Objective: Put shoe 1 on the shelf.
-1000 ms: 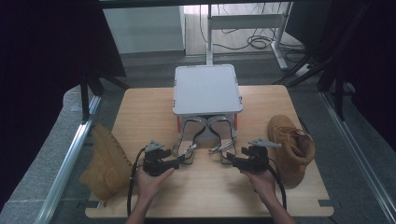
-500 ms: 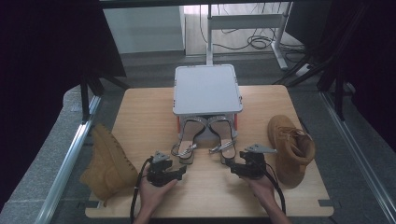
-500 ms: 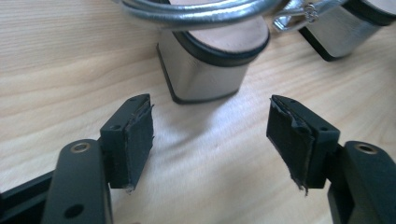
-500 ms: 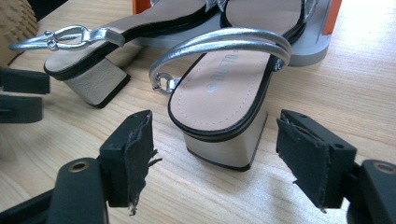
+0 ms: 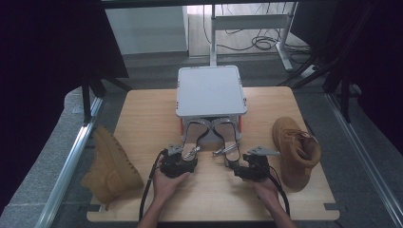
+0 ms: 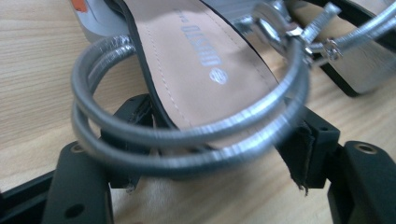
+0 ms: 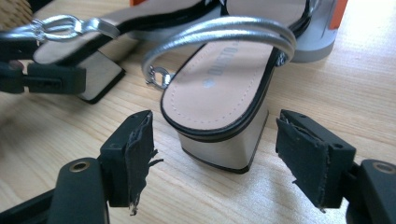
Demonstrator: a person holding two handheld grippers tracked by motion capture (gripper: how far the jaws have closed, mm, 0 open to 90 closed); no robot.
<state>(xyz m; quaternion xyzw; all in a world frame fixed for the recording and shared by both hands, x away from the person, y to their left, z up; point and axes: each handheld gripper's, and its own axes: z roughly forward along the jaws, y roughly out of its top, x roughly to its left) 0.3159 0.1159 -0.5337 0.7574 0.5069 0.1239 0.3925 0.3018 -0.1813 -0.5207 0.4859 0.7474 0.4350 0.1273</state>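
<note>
Two silver strappy block-heeled sandals lie side by side on the pale wooden tabletop [image 5: 142, 114], toes tucked under a grey lidded plastic box [image 5: 211, 90], heels toward the person. The left hand-held gripper [image 5: 183, 158] has its jaws closed against the heel end of the left sandal [image 6: 196, 60], under its looped silver ankle strap [image 6: 187, 135]. The right hand-held gripper [image 7: 215, 161] stands with jaws apart on either side of the right sandal [image 7: 219, 102], touching nothing.
</note>
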